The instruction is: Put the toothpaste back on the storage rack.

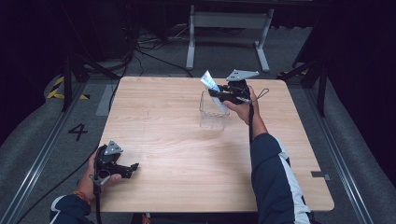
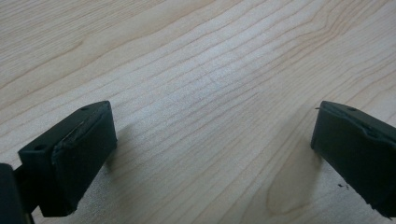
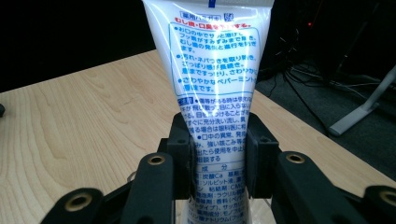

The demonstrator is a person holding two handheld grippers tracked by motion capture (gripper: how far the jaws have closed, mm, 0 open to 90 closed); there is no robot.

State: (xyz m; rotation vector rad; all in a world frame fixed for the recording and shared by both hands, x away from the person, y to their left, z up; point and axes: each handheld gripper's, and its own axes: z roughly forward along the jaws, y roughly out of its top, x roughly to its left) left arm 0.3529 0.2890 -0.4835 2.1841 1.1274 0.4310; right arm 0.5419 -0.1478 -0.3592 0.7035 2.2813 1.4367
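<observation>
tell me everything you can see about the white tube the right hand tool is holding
The tube is a soft, glossy white plastic squeeze tube with blue and red Japanese print and a flat crimped end. The right tool is shut on its body, one black jaw pressing each side. In the high view it tilts, crimped end up and away, its lower part reaching into a clear plastic container on the wooden table. Its cap end is hidden.

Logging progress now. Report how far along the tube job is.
Done: the right claw is shut on the white tube. In hand: the tube sits above the clear container, apparently partly inside. Left: letting go. The left claw rests open near the table edge.
</observation>
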